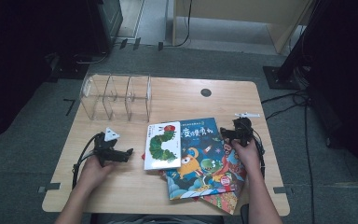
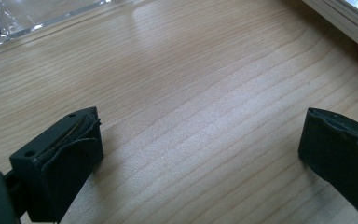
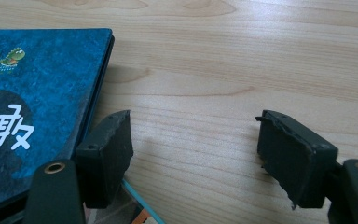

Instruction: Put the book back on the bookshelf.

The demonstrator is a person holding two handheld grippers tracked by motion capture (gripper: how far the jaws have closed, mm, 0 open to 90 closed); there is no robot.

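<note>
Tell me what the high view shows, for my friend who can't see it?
A person's two hands hold the left gripper and the right gripper, both open, on either side of a pile of picture books, a white caterpillar book on top. A clear divided organizer stands at the back of the wooden table.

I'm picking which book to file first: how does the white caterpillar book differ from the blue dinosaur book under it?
The white caterpillar book is smaller; the blue dinosaur book is clearly larger. The white caterpillar book lies on top, overlapping the blue dinosaur book's left part, while that one rests on a third, orange-patterned book. Its cover is mostly plain white; the other's is crowded with colour. Both lie flat, covers up.
</note>
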